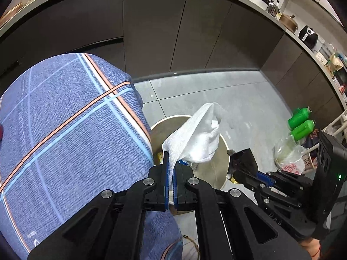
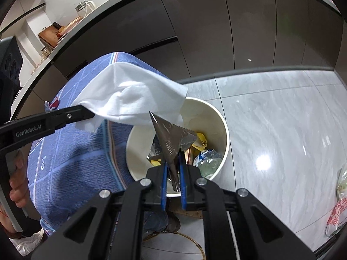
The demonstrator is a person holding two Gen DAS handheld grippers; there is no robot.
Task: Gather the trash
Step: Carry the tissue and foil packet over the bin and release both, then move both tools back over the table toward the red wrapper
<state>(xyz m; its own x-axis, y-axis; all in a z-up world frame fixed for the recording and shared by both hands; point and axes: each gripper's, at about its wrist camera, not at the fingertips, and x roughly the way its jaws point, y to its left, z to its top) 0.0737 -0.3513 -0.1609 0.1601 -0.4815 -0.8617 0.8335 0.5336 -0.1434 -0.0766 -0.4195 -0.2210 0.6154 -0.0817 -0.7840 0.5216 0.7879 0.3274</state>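
We're down low in a kitchen, grey tiled floor underfoot, dark cabinet fronts behind and a cluttered counter curving above them. Nearest the lens, the left gripper has its 2 blue pads pinched tight on the lower corner of a white tissue, and the sheet billows forward so most of it hangs over the mouth of the round bin — held out there, I'd say, so that letting go drops it straight in. From the right-hand camera the right gripper is clamped narrow on a crumpled silvery wrapper, point up, poised above the bin's near rim for the same reason. The bin stands on the floor right against the hanging edge of a blue checked tablecloth, close enough that both tools reach it without stretching. Inside it already lie a crushed clear bottle and yellow packets, so the collecting looks well along. Farther off, toward the right of the floor by the cabinets, 2 green bottles and a clear plastic bag sit in a heap, well apart from the bin; whether they count as trash I cannot tell. My read: both pieces are lined up for release, tissue over the far side, wrapper over the near side.
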